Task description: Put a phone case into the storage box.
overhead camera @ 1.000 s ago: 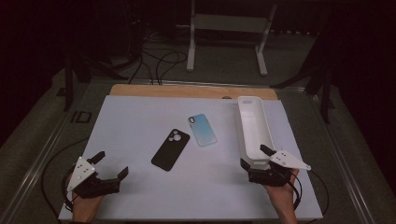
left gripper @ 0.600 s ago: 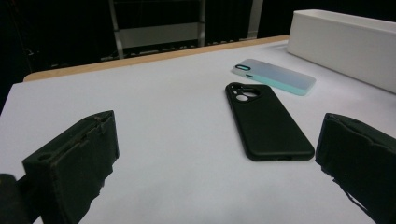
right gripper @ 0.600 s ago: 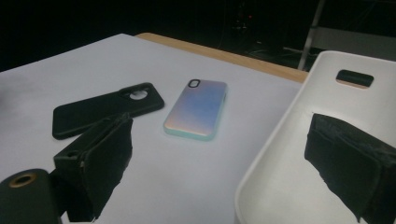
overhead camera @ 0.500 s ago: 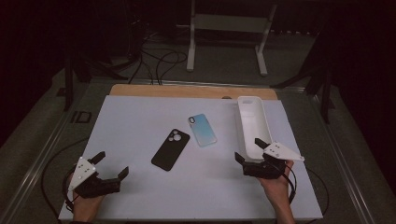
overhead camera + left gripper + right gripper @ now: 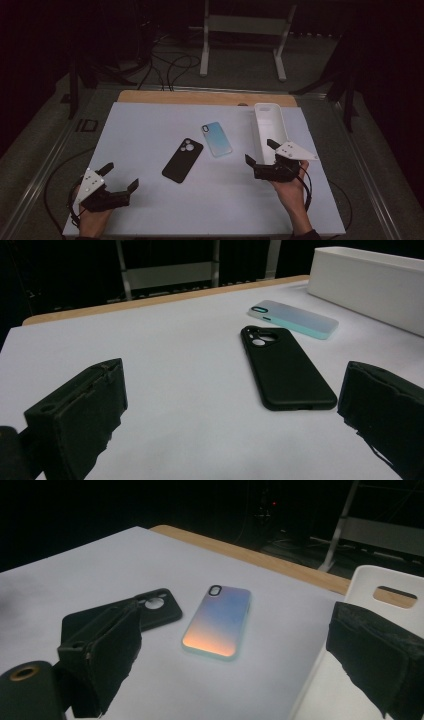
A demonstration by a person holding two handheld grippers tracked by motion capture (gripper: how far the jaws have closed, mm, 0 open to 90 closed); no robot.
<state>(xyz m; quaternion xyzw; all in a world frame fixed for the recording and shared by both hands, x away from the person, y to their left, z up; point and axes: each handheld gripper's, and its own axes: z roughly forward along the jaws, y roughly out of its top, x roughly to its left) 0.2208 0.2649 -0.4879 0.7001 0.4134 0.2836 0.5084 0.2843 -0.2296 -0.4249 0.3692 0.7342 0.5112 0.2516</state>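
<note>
**Q:** How is the layout arranged, from largest item to smallest?

**A:** The white table sheet [image 5: 150, 130] is spread as the work surface. The long white tray [image 5: 270, 125] is set along its right side, probably as a receptacle. 2 phone cases are laid flat near the centre: the black case [image 5: 183, 160] and, just beside it, the pale blue case [image 5: 217, 139], apart from the tray and within reach of both tools.

**Q:** How are the tools posed?

**A:** The right gripper [image 5: 261, 155] is held low beside the tray's near end, jaws spread wide and empty, aimed at the pale blue case [image 5: 217, 621]. The left gripper [image 5: 120, 177] is rested near the sheet's front-left corner, jaws likewise wide, faced toward the black case [image 5: 286, 367].
</note>
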